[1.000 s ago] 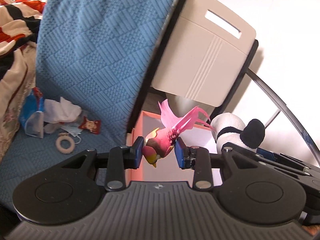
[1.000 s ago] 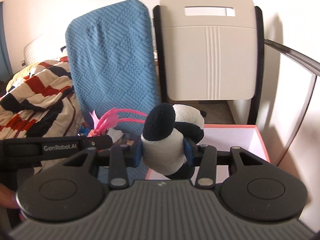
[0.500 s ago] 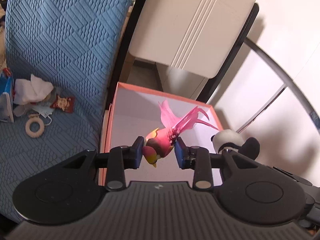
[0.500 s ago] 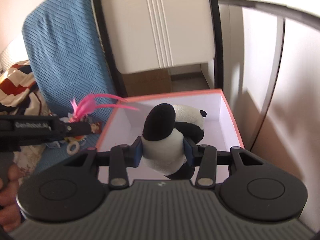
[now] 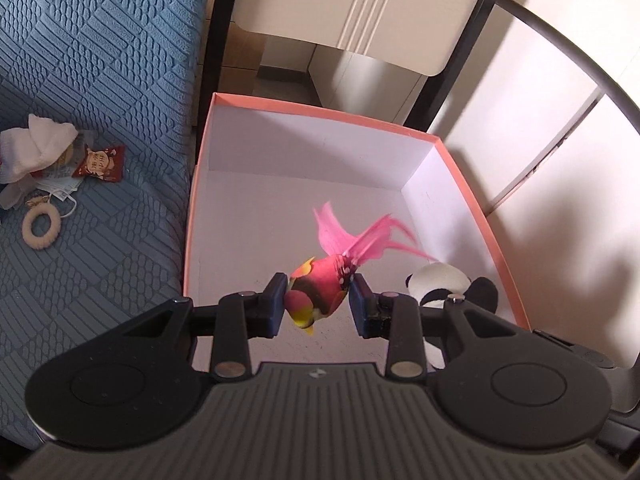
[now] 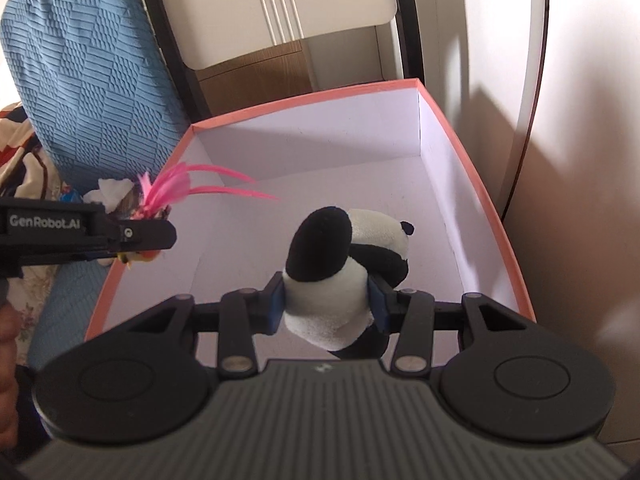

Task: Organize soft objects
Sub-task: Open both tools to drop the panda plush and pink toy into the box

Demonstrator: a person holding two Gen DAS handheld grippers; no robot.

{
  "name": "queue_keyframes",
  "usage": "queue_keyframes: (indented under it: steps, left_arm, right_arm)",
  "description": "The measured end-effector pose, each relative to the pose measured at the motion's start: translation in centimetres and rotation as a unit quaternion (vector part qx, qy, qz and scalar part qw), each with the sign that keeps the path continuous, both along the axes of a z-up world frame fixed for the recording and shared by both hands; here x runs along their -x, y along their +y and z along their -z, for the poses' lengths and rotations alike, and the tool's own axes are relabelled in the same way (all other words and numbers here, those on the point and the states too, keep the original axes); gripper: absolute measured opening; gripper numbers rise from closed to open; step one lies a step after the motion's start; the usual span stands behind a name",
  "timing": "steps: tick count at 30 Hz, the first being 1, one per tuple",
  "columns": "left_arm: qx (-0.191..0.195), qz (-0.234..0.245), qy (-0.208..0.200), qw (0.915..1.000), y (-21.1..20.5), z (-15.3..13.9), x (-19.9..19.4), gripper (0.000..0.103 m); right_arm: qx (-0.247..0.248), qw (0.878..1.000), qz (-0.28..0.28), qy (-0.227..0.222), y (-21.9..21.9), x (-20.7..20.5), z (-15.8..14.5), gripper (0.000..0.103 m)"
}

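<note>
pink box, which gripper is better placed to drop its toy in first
Right, probably. The right gripper holds the panda plush well over the pink box floor. The left gripper grips the feathered bird toy nearer the box's left rim.

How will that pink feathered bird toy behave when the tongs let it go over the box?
The bird toy looks small and probably light, so it should drop softly into the pink box. Its long tail feathers look thin and floppy, likely to bend if pressed. Its rounded body may tip onto its side.
</note>
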State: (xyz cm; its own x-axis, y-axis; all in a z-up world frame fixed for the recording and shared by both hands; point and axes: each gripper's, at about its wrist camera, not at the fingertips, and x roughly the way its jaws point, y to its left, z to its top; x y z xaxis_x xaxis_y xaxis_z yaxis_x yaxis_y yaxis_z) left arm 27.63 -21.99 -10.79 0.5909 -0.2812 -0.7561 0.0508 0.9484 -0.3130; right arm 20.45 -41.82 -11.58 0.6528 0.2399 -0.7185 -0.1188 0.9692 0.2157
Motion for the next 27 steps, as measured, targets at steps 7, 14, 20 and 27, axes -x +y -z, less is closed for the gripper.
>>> queue_keyframes:
  steps: [7, 14, 20, 27]
  left_arm:
    - [-0.006, 0.01, -0.011, 0.9999, -1.1, -1.0, 0.5, 0.063]
    - [0.006, 0.015, -0.038, 0.9991, -1.1, -3.8, 2.8, 0.063]
    - [0.002, 0.012, -0.084, 0.9964, 0.0, -7.3, 5.9, 0.063]
    - [-0.042, -0.01, -0.154, 0.987, 1.5, -11.2, 10.2, 0.063]
  right_arm:
    - [-0.005, 1.0, 0.015, 0.007, -0.7, 0.2, -0.6, 0.055]
    - [-0.006, 1.0, 0.009, -0.019, -0.4, 1.8, -3.1, 0.055]
    - [-0.014, 0.998, -0.018, -0.056, 1.1, 3.7, -5.9, 0.055]
    - [-0.019, 0.993, -0.041, -0.106, 3.1, 6.0, -9.1, 0.056]
